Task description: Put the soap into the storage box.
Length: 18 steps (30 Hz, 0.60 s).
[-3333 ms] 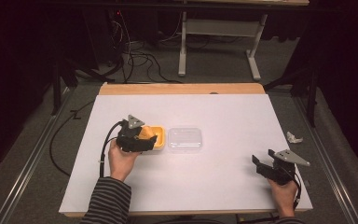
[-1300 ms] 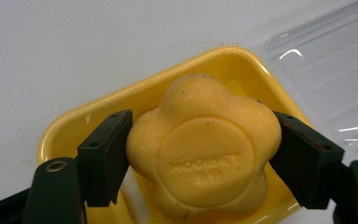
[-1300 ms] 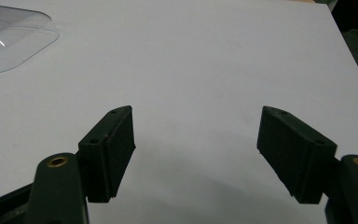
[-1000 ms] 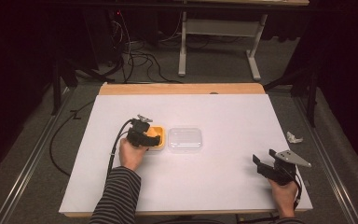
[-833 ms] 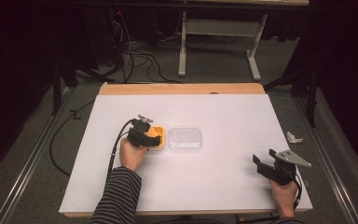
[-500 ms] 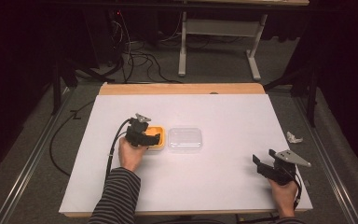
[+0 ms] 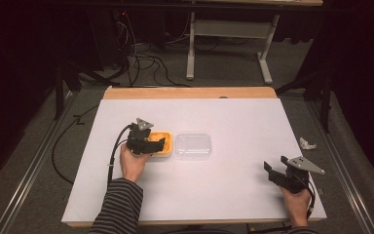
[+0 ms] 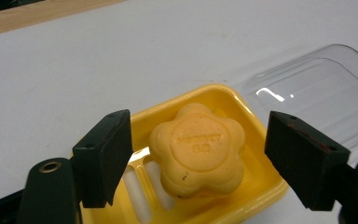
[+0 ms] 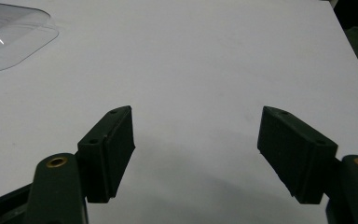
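A yellow flower-shaped soap (image 8: 198, 149) lies in a yellow soap dish (image 8: 254, 179) on the white table. In the high view the dish (image 7: 161, 152) sits left of centre, with its clear plastic lid (image 7: 194, 146) lying beside it on the right. My left gripper (image 7: 159, 144) hovers over the dish, open, its jaws standing either side of the soap (image 7: 158, 138) without touching it. The left gripper (image 8: 198, 161) frames the soap closely. My right gripper (image 7: 269, 171) rests open near the table's front right, nothing between its jaws (image 9: 196, 149).
The clear lid (image 8: 317, 98) lies flat right of the dish; its corner (image 9: 9, 32) lies far off in the right gripper view. A crumpled white scrap (image 7: 307, 143) lies off the table's right edge. A wooden strip (image 7: 190, 92) borders the far edge. Cables trail on the floor.
The left hand moved its gripper right and forward over the dish, so the jaws now straddle the soap. The right gripper has stayed put.
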Each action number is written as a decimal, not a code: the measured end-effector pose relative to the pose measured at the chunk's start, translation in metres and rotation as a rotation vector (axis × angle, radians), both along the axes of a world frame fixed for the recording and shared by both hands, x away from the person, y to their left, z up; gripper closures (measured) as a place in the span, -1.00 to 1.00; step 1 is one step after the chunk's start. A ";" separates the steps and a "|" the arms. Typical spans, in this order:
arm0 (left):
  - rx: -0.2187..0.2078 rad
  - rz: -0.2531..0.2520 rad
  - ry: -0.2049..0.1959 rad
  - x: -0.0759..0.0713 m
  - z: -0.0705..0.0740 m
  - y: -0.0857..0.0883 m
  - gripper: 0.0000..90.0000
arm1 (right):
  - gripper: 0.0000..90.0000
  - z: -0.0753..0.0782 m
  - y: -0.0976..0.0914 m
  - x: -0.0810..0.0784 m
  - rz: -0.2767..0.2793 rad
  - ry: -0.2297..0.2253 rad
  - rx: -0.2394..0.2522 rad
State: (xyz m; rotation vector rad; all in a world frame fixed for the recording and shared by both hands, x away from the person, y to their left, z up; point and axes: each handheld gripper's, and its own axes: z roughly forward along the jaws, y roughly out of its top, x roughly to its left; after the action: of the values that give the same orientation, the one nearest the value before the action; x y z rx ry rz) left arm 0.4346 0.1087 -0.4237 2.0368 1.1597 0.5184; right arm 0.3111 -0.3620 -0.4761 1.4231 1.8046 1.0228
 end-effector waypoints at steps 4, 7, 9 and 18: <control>-0.006 -0.011 -0.019 -0.009 0.004 0.003 -0.47 | -0.39 0.000 0.000 0.000 0.001 0.000 -0.002; -0.006 -0.015 -0.031 -0.013 0.006 0.004 -0.47 | -0.39 0.000 0.001 0.000 0.001 0.003 -0.004; -0.015 -0.018 -0.036 -0.015 0.009 0.004 -0.47 | -0.39 0.000 0.000 0.000 0.001 0.001 -0.005; -0.049 -0.031 -0.068 -0.034 0.011 0.010 -0.46 | -0.39 0.000 0.001 0.000 0.002 0.003 -0.010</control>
State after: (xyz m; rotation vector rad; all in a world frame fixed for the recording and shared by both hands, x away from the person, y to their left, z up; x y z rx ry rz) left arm 0.4002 0.1190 -0.4127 1.9766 1.0884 0.5348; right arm 0.3114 -0.3612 -0.4762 1.4186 1.8113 1.0119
